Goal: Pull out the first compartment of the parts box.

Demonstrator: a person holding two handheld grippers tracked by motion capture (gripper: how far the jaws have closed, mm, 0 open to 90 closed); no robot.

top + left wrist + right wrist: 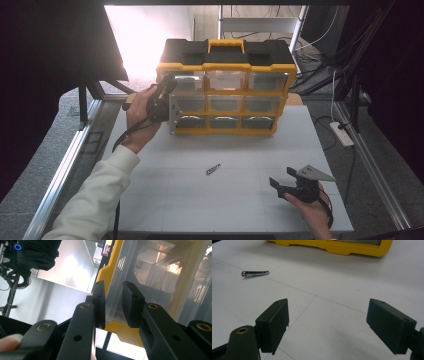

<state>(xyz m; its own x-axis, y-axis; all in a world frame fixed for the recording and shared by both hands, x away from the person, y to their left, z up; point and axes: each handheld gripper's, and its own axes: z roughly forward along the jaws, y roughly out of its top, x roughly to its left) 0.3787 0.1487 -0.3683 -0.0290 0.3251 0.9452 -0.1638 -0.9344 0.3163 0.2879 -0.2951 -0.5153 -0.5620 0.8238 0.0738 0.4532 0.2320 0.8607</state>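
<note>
Drawer (117, 302) at the organizer's (225, 67) top left corner sits pinched by its clear front lip in the left gripper (113, 303) fingers. Right gripper (283, 179) rests wide open on the counter (200, 200), nail clipper (213, 169) well apart.

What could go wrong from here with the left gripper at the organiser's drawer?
The left gripper straddles only the thin edge of a clear drawer, so a pull might slip off. The organiser stands unbraced on the table, with the right gripper open far away, so it may slide or tip toward the nail clipper.
</note>
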